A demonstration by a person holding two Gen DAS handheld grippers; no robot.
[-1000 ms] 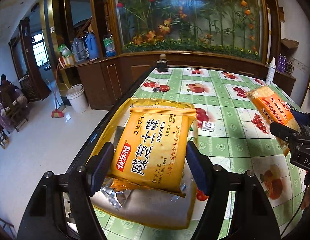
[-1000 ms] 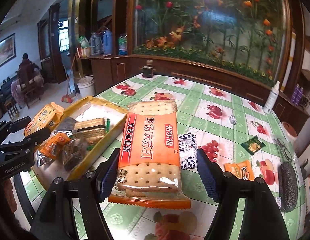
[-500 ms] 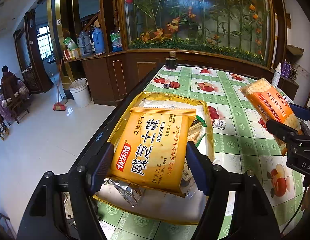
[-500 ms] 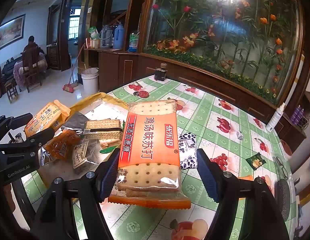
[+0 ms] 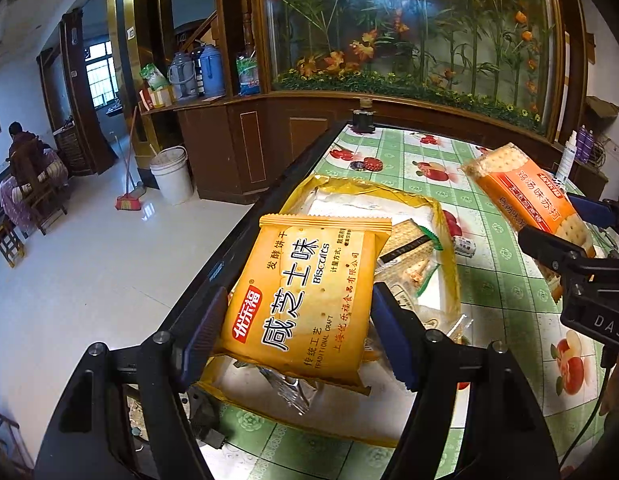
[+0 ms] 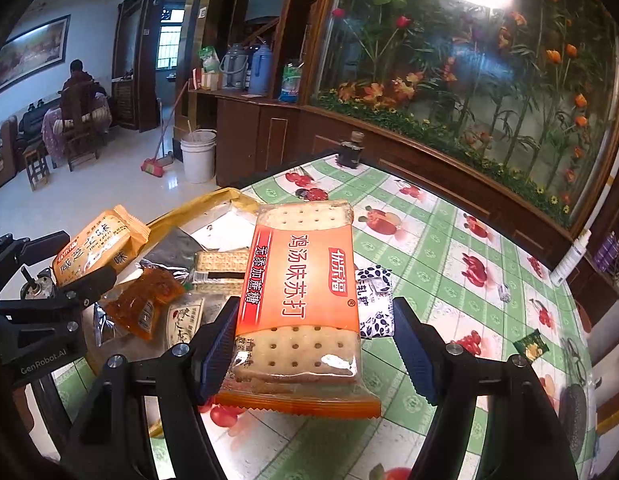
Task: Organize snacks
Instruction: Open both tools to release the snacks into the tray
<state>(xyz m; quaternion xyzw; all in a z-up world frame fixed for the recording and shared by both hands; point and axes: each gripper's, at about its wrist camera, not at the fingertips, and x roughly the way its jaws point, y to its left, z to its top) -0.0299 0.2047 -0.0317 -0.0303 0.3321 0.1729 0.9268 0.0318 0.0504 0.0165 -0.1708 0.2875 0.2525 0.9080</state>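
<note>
Left gripper (image 5: 297, 316): clamped on a yellow biscuit packet (image 5: 305, 300), one blue pad pressed to each long edge, the packet lifted clear and held directly above the yellow tray (image 5: 449, 256). In the right wrist view the same gripper (image 6: 89, 264) shows at the tray's left side with the yellow packet (image 6: 97, 246) between its fingers.

Right gripper (image 6: 309, 344): carrying an orange cracker packet (image 6: 305, 304). The left blue pad (image 6: 217, 348) lies against the packet's edge; the right pad stands slightly off the wrapper, so the packet sits toward the left finger. The packet hangs above the checked tablecloth (image 6: 429, 264), just to the right of the tray's near corner. From the left wrist view the right gripper (image 5: 565, 232) and its orange packet (image 5: 525, 196) appear to the right of the tray, raised over the table.

Yellow tray: rests near the table's left edge, and holds a wafer packet (image 6: 221, 264), an orange-brown sachet (image 6: 149, 300), a silver foil wrapper (image 6: 173, 248) and a pale labelled packet (image 6: 185, 320). Part of its white floor (image 5: 349, 204) is bare at the far end.

To the right of the tray, loose on the cloth: a black-and-white patterned packet (image 6: 373, 300) just behind the orange cracker packet, a small green sachet (image 6: 531, 346) well apart near the table's right side, and a white spray bottle (image 6: 569, 256) at the far right edge.

Beyond the tray, across the room, a white bucket (image 5: 171, 174) and a broom (image 5: 129, 200) stand on the tiled floor, and a seated person (image 5: 25, 160) is visible with back turned.
</note>
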